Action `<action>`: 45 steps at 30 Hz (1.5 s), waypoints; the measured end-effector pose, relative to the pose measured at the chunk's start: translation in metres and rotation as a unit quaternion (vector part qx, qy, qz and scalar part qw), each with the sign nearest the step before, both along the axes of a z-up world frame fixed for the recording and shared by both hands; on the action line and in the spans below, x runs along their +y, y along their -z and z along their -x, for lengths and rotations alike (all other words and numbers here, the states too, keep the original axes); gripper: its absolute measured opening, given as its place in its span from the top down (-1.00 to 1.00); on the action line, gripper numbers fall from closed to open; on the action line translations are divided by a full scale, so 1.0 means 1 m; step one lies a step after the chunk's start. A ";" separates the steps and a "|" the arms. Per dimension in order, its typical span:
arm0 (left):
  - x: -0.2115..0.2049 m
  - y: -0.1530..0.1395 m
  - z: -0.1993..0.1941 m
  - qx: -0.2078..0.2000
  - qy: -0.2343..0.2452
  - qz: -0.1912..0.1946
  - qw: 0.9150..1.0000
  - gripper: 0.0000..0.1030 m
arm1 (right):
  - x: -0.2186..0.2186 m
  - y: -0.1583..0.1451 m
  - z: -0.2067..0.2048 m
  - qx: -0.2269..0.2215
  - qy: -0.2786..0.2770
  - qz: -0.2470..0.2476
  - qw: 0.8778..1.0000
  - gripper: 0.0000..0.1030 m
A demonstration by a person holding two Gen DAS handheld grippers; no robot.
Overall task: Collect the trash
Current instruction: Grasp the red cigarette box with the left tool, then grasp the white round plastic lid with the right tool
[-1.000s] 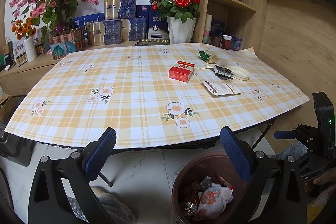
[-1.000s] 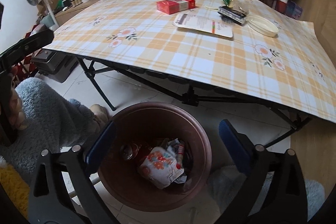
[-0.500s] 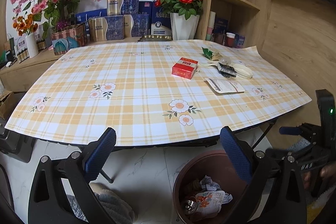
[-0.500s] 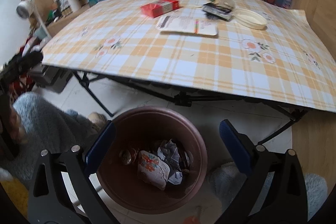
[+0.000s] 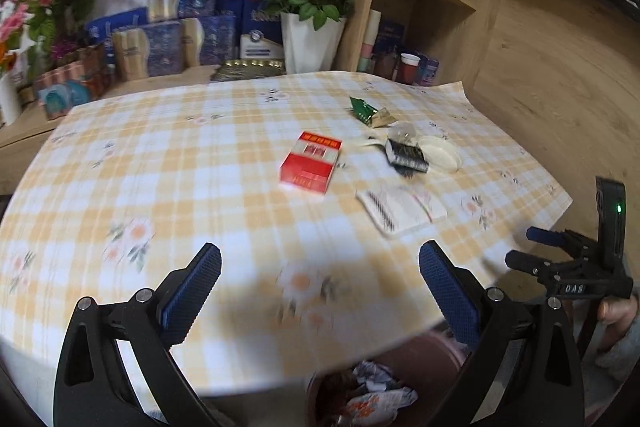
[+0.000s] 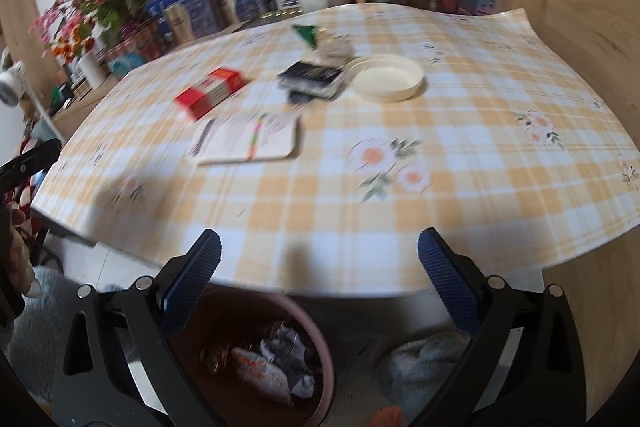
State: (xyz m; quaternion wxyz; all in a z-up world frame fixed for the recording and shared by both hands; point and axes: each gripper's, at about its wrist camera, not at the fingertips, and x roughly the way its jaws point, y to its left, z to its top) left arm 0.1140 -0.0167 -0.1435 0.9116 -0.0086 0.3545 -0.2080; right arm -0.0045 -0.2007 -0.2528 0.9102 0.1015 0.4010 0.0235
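Both grippers are being held at the near edge of the table (image 5: 168, 163), which is being covered by a yellow-and-white plaid cloth with flower prints. The left gripper (image 5: 320, 291) is being held with its blue-padded fingers (image 5: 192, 291) spread wide and nothing between them. The right gripper (image 6: 319, 277) is likewise being kept released and empty; in the left wrist view it is being seen off the table's right edge, where the letters "DAS" are being shown on its black body.

The trash is being left in a cluster toward the far right part of the table. A red cigarette pack (image 5: 310, 163) is lying flat nearest the table's middle; its gold lettering is being blurred beyond reading. Just beside it, toward the near edge, a white flat packet (image 6: 248, 139) printed with a barcode and a coloured stripe is lying; its text cannot be read. Beyond that, a dark wrapper (image 6: 314, 79) is touching a shallow cream lid (image 6: 386, 77), and a green foil wrapper (image 5: 366, 111) is lying further toward the far edge.

Under the near edge, on the floor, a brown trash bin (image 6: 320, 355) is being shown holding crumpled paper and a wrapper with an orange print (image 6: 256, 367). Blue-and-gold boxes (image 5: 180, 27) and a white vase of red roses (image 5: 308, 39) are standing beyond the table's far edge; the writing on the boxes is too blurred to read.
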 end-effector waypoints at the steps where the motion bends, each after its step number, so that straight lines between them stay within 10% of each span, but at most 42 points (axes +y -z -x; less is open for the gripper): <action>1: -0.005 -0.001 -0.015 0.003 0.005 0.001 1.000 -0.88 | -0.007 0.000 -0.006 0.000 0.007 -0.005 1.000 -0.89; 19: -0.088 0.071 -0.188 0.107 0.010 -0.108 0.988 -0.86 | -0.057 0.004 -0.074 0.014 0.021 0.037 0.999 -0.89; 24: -0.090 0.075 -0.187 0.112 0.017 -0.124 0.986 -0.19 | -0.057 0.004 -0.094 0.018 0.002 0.055 0.998 -0.89; 37: -0.050 0.030 -0.131 0.101 -0.046 0.063 0.992 -0.14 | -0.047 0.022 -0.195 0.121 -0.037 0.135 0.983 -0.89; 45: -0.038 0.010 -0.096 0.055 -0.022 0.060 0.996 -0.13 | -0.061 0.028 -0.225 0.124 -0.014 0.071 0.990 -0.89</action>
